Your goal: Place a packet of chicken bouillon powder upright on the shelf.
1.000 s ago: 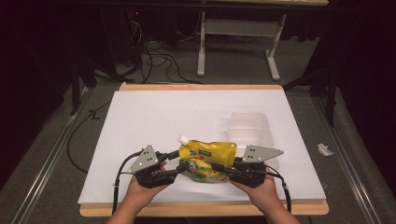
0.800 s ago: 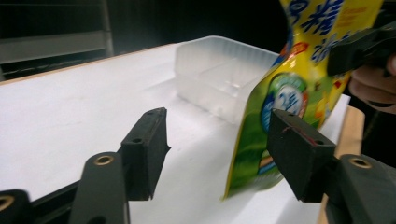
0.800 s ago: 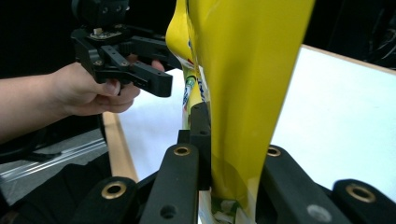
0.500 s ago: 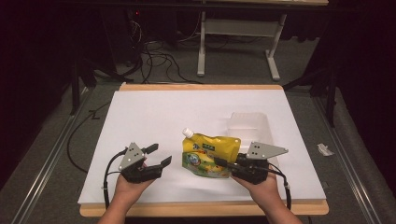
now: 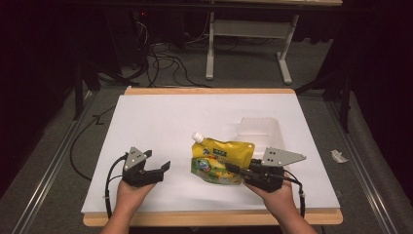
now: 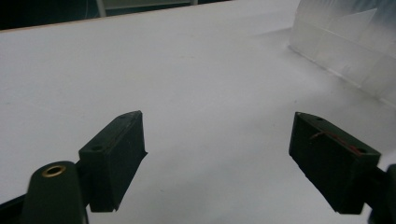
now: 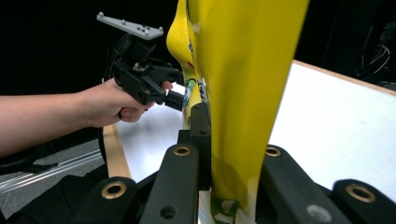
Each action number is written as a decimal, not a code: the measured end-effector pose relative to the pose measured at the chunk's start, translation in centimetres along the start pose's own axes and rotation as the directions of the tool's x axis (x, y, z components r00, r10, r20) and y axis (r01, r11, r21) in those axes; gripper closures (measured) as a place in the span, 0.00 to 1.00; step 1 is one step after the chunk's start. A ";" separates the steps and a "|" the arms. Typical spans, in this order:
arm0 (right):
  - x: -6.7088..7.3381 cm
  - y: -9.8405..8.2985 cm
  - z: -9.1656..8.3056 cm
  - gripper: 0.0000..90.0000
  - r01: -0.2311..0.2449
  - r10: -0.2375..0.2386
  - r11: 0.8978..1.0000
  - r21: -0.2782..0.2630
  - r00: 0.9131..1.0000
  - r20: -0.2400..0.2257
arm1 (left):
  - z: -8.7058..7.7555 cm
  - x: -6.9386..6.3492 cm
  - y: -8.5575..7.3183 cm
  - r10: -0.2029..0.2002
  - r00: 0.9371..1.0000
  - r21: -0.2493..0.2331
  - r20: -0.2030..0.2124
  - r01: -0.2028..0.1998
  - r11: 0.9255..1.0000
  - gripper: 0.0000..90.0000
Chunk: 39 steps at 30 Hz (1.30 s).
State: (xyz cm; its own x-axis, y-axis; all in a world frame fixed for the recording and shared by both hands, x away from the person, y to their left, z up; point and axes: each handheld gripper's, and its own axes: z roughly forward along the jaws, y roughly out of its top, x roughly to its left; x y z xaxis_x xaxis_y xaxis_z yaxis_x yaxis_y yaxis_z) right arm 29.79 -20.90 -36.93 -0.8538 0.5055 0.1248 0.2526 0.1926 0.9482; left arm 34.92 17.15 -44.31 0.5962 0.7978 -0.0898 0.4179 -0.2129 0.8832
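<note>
White paper covers the tabletop (image 5: 160, 122), and at its near edge the right gripper (image 5: 238, 171) has its fingers (image 7: 196, 140) pinched tight on the right edge of a yellow spouted pouch (image 5: 219, 161), which lies flat near the middle, its white cap (image 5: 197, 137) pointing up and left. Off to the pouch's left, apart from it, the left gripper (image 5: 163, 168) sits with its fingers (image 6: 114, 154) spread wide over bare paper, holding nothing. A clear plastic tray (image 5: 258, 129) rests just behind the pouch, toward the right. Dark floor with cables lies beyond.
</note>
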 end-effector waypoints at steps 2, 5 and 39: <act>0.0 0.2 -0.2 0.94 0.012 -0.012 1.000 -0.008 1.000 0.003 | 0.0 0.0 0.0 0.002 1.000 -0.001 -0.004 -0.002 1.000 0.19; 0.1 0.5 -0.7 0.94 0.015 -0.014 1.000 -0.018 1.000 0.006 | -0.1 0.0 -0.1 0.008 1.000 0.004 -0.004 -0.007 1.000 0.19; -7.1 3.5 -7.3 0.94 -0.011 0.011 1.000 -0.002 0.970 0.243 | -0.7 0.1 0.0 -0.016 1.000 -0.040 0.009 0.016 0.999 0.21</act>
State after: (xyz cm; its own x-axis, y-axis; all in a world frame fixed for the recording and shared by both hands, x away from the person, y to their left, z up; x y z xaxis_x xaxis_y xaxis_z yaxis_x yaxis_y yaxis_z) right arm 33.38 -29.92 -32.39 -0.7145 0.6970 0.0607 0.2612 0.1852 0.9474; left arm 34.48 17.60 -43.99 0.5956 0.7960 -0.1080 0.3997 -0.1771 0.8994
